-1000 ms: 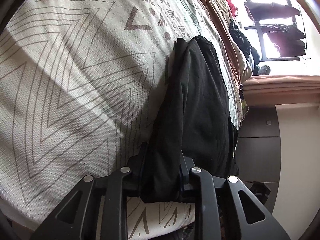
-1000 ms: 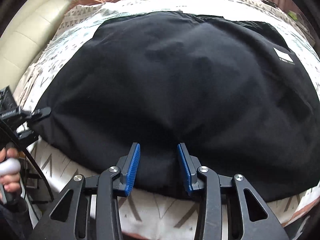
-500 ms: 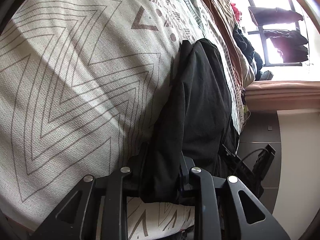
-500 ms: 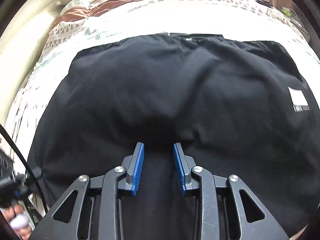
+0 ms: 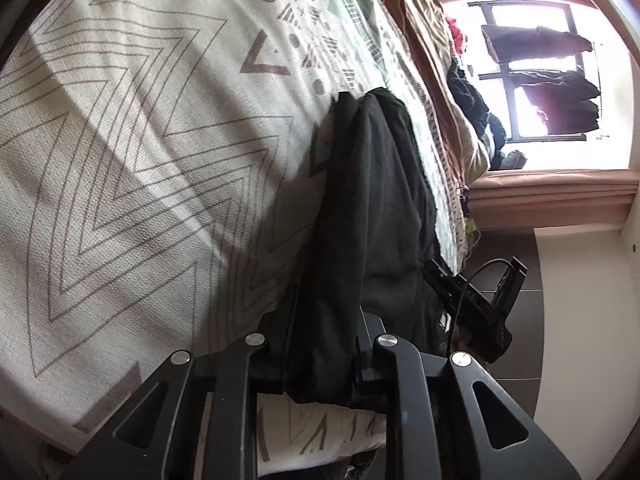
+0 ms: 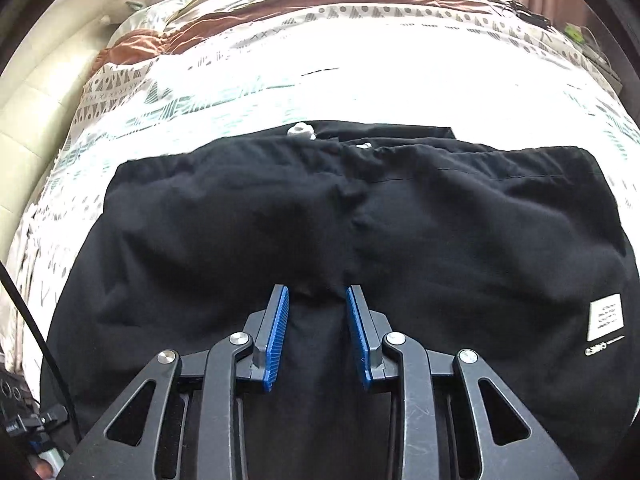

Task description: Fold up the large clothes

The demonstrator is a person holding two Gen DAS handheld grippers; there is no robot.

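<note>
Comparing with 1.0 s ago: in the right wrist view the garment (image 6: 320, 216) sits lower in frame and more bedspread (image 6: 400, 80) shows beyond it; the label (image 6: 605, 321) has gone from upper right to lower right. A white toggle (image 6: 300, 130) at the far hem is now visible. The fabric edge, formerly just short of the right gripper (image 6: 316, 312), now runs between its blue pads (image 6: 276, 336) and back under the body. In the left wrist view the hold is unchanged; the right tool (image 5: 472, 300) with its cable has entered at lower right, where only a corner showed before.

Garment position: black, spread flat on the bedspread, wide side across the right view. A ridge of cloth bunches just ahead of the right gripper's pads. Right jaws stand partly apart with fabric lying in the gap; pads do not visibly press it. Left gripper (image 5: 320, 344) is clamped on a thick folded edge of the garment (image 5: 368, 208), which rises from the jaws along the bedspread (image 5: 140, 160).

Hidden or unclear: left pads are buried in cloth. Near garment edge in the right view is cut off by the gripper body and frame. Label text too small to read. Window (image 5: 532, 80) overexposed; dark clothes (image 5: 560, 96) hang against it. Left tool barely seen at the right view's lower left corner.
</note>
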